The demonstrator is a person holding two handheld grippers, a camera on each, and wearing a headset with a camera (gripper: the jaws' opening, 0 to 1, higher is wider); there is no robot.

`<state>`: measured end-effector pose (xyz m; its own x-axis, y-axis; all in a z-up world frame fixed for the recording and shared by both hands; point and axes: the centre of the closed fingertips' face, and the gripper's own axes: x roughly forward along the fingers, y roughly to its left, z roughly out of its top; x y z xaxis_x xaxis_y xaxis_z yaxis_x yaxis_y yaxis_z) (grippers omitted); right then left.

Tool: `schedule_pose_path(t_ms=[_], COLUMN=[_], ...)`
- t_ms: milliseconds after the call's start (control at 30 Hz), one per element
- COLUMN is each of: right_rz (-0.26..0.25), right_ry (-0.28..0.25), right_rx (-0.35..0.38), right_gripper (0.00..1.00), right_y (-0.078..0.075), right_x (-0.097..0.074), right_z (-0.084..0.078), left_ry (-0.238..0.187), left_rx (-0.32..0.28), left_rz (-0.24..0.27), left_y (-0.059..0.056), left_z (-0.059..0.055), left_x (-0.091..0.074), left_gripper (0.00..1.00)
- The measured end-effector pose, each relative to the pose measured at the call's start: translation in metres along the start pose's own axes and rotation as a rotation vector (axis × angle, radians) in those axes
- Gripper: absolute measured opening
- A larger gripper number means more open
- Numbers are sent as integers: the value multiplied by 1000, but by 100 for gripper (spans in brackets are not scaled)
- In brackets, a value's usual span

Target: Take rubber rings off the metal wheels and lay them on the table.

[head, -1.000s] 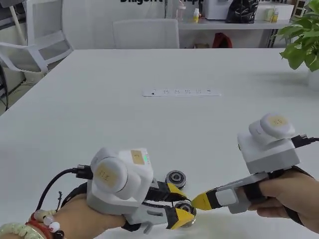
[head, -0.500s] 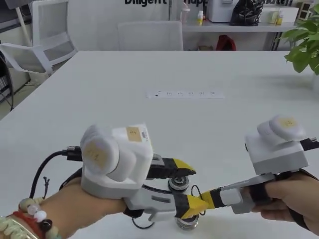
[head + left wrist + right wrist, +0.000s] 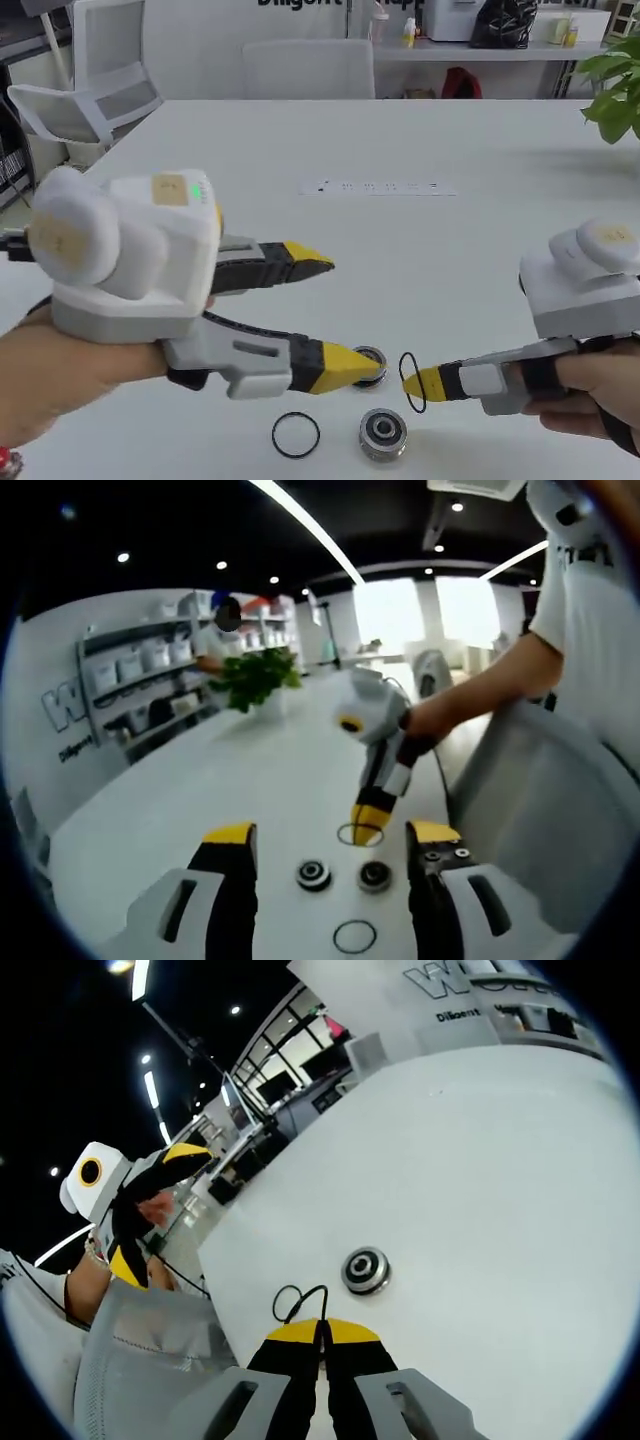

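Note:
My right gripper (image 3: 412,383) is shut on a thin black rubber ring (image 3: 410,381), which hangs upright just above the table. The right gripper view has the same ring (image 3: 295,1305) curling from the shut tips (image 3: 321,1328). My left gripper (image 3: 335,313) is raised over the table with its jaws wide open and nothing between them (image 3: 331,834). One metal wheel (image 3: 384,433) lies flat near the front edge. A second wheel (image 3: 372,358) sits half hidden behind the left gripper's lower jaw. Another loose ring (image 3: 296,435) lies flat on the table left of the near wheel.
The white table (image 3: 420,250) stretches far ahead, with a flat power strip (image 3: 380,187) at its middle. A green plant (image 3: 615,100) stands at the far right. White chairs (image 3: 90,100) stand at the left and at the table's far end.
The left gripper has let go of the wheel, opened and risen to the left. The wheel now lies on the table, and the right gripper holds a ring clear of it.

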<state>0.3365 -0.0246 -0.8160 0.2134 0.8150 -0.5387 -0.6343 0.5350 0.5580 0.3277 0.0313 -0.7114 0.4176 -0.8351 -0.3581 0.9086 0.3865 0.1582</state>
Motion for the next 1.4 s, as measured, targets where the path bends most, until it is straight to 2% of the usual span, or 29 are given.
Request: schedule_pose_path(t_ms=[100, 167, 267, 367, 600, 700, 833, 1000, 1100, 1400], right_rz=[1, 5, 9, 13, 32, 39, 46, 65, 91, 112], right_ry=[-18, -40, -58, -76, -131, -142, -149, -175, -183, -202], right_rx=[3, 11, 19, 24, 31, 34, 21, -13, -20, -92], right_gripper=[0, 0, 0, 0, 0, 0, 0, 0, 0, 0], right_y=[0, 2, 3, 4, 9, 10, 13, 20, 26, 38], right_x=[-2, -4, -6, -8, -14, -14, -13, -13, -12, -7], right_z=[4, 8, 12, 15, 26, 28, 30, 37, 39, 46], left_ry=[3, -13, -18, 4, 55, 76, 58, 63, 45, 47], left_rx=[-7, -30, -53, -53, -58, -75, -122, -154, -193, -244], left_rz=[30, 72, 105, 150, 192, 226, 245, 265, 265, 268], left_y=[6, 12, 16, 19, 11, 13, 11, 7, 2, -9], left_z=[-2, -2, -5, -13, -33, -43, -48, -60, -64, -77], left_x=[-16, -32, -48, -63, -88, -97, -104, -109, -109, -106], left_gripper=[68, 68, 71, 75, 79, 83, 84, 84, 84, 83])
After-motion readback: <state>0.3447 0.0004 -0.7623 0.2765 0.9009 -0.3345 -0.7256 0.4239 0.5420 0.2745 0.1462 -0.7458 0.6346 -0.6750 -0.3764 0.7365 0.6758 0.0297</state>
